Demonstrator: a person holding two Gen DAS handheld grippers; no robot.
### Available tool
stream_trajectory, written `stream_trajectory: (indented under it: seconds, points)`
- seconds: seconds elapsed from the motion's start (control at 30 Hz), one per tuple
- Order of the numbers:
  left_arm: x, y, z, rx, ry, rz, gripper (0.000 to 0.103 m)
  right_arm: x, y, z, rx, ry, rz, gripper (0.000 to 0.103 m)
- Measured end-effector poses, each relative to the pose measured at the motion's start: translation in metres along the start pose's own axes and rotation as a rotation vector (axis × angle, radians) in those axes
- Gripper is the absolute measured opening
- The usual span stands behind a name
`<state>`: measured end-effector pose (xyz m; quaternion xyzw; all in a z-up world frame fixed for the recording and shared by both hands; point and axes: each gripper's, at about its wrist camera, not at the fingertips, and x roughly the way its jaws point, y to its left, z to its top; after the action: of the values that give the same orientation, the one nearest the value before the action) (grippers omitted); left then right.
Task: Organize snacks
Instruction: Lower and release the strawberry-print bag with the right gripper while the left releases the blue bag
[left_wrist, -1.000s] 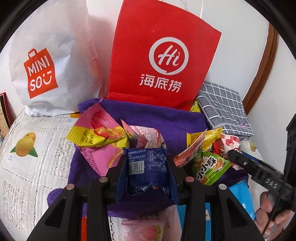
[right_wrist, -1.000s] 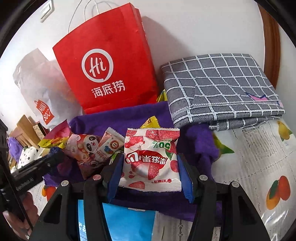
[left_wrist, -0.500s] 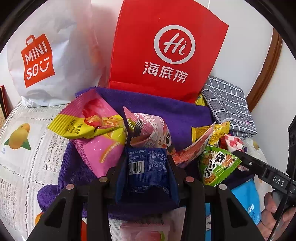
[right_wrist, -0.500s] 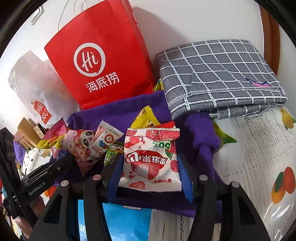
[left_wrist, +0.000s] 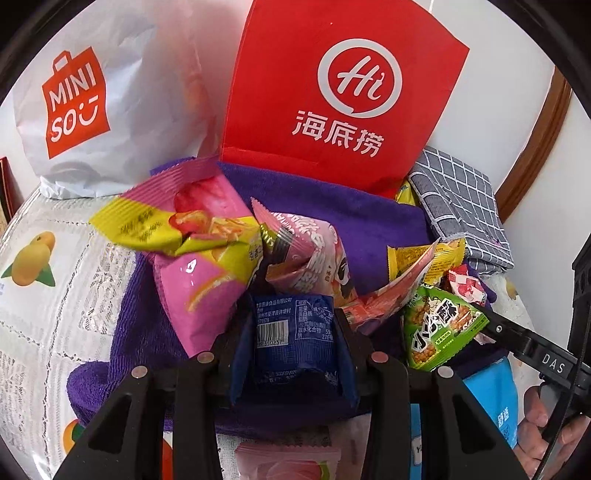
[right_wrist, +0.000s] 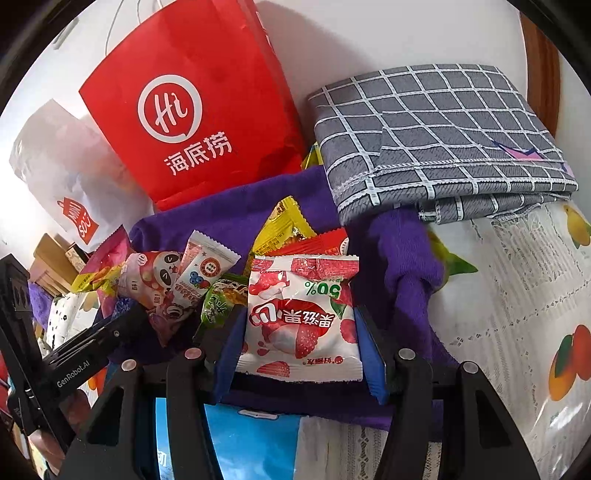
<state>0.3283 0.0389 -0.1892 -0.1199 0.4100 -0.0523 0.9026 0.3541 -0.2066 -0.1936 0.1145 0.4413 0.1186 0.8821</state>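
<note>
snacks: a loose heap on the purple towel (left_wrist: 369, 229) just ahead of both sets of jaws, plus one packet in each gripper. left gripper (left_wrist: 293, 339) jaws pinching the blue packet (left_wrist: 295, 332) by its side edges, barcode side up. right gripper (right_wrist: 301, 332) jaws pinching the strawberry packet (right_wrist: 301, 314) the same way, print upside down. beyond the left jaws, the pink bag (left_wrist: 199, 258) sits ahead-left and the green packet (left_wrist: 439, 325) ahead-right, both touching the heap. red bag (right_wrist: 192, 118) stands further ahead, past the towel, white bag (left_wrist: 92, 110) beside it, grey cloth (right_wrist: 436, 140) ahead-right of the right jaws. judgement: packets look light, soft, air-puffed film, slippery and crinkly; contents probably crushable, so a gentle pinch. best hold is across the flat sealed edges or the narrow width, not the puffed middle. both grips look centred; slip risk if tilted.
</note>
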Motion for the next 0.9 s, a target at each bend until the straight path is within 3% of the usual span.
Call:
stream_trajectory:
  seconds: [0.37,0.67,0.9]
  points:
    - [0.001,-0.001,0.0,0.004,0.001,0.001,0.042,0.006,-0.007,0.002,0.039,0.046,0.042,0.059]
    - [-0.002,0.006,0.001,-0.037,-0.013,-0.046,0.043,-0.005,0.005,-0.001,-0.026,-0.009,0.009,0.061]
    - [-0.007,0.003,0.001,-0.05,-0.023,-0.046,0.051,-0.009,-0.006,0.003,0.023,-0.019,0.013,0.061]
